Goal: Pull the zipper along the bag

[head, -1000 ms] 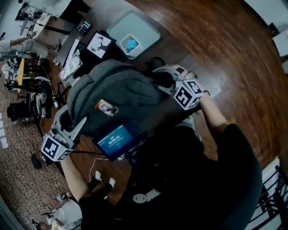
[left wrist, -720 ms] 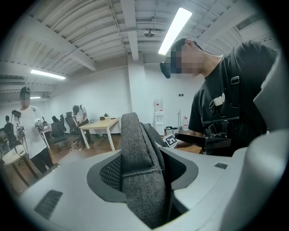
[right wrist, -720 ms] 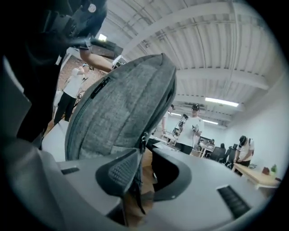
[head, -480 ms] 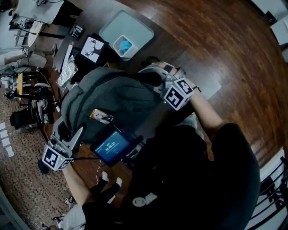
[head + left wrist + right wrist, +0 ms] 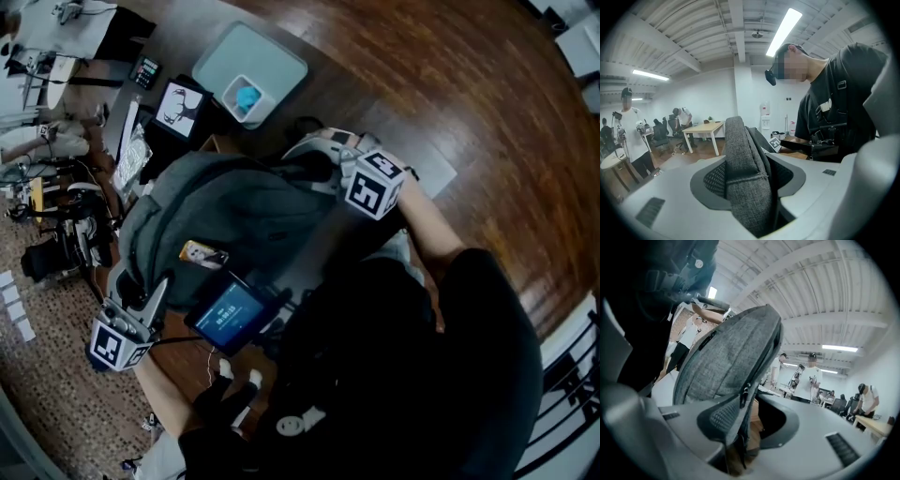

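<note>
Bracing, the left gripper (image 5: pixel 749 190) pinches a fold of the grey woven fabric backpack (image 5: pixel 743 150); the right gripper (image 5: pixel 749 427) has its jaws opening, with the small dark zipper pull (image 5: pixel 743 397) between them; the zip beyond looks unclosed, so the pull is likely unfinished

Overhead, steeply down — two close-ups, bag (image 5: pixel 234 204) common

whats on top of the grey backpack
A small yellow-and-white tag sits on the grey backpack. Whatever is beneath the tag or inside the backpack is covered by fabric.
</note>
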Demonstrator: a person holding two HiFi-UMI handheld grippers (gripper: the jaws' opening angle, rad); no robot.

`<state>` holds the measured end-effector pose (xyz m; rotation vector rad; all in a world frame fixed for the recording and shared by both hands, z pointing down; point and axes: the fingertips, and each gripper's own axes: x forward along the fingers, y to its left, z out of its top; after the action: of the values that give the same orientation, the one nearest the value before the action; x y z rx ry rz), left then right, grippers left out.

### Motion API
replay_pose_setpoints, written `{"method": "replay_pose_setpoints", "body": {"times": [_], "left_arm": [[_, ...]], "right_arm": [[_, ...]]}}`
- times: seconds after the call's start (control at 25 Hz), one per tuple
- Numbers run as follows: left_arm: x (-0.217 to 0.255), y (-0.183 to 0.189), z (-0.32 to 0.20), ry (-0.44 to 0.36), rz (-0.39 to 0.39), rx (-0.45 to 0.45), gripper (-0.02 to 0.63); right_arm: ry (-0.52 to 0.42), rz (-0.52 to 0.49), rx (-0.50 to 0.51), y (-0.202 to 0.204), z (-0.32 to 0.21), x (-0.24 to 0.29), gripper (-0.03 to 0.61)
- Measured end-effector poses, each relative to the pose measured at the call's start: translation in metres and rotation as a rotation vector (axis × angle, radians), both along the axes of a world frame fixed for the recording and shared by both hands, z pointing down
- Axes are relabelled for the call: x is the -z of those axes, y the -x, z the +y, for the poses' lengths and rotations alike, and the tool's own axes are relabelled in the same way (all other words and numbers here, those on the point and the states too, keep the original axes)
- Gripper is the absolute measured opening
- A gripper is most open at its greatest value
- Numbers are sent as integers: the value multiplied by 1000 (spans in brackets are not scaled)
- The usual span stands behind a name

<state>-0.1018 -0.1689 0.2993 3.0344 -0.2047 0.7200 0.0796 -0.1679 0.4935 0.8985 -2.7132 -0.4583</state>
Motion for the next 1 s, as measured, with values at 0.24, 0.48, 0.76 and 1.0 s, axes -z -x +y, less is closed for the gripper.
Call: {"method": "replay_pose_setpoints", "body": {"times": [0.24, 0.48, 0.76, 1.0], "left_arm": [[0, 1, 1, 8, -4, -3, 218], [0, 8, -6, 28, -12, 14, 218], [-2, 9, -3, 28, -8, 2, 218], [-3, 7, -1, 26, -7, -4, 218]], "right_arm": [[34, -20, -16, 9, 0, 1, 115], [-1, -62, -195, 15, -19, 1, 112], [-57, -17, -266, 13, -31, -2, 106], [-137, -12, -234, 12, -27, 5, 104]]}}
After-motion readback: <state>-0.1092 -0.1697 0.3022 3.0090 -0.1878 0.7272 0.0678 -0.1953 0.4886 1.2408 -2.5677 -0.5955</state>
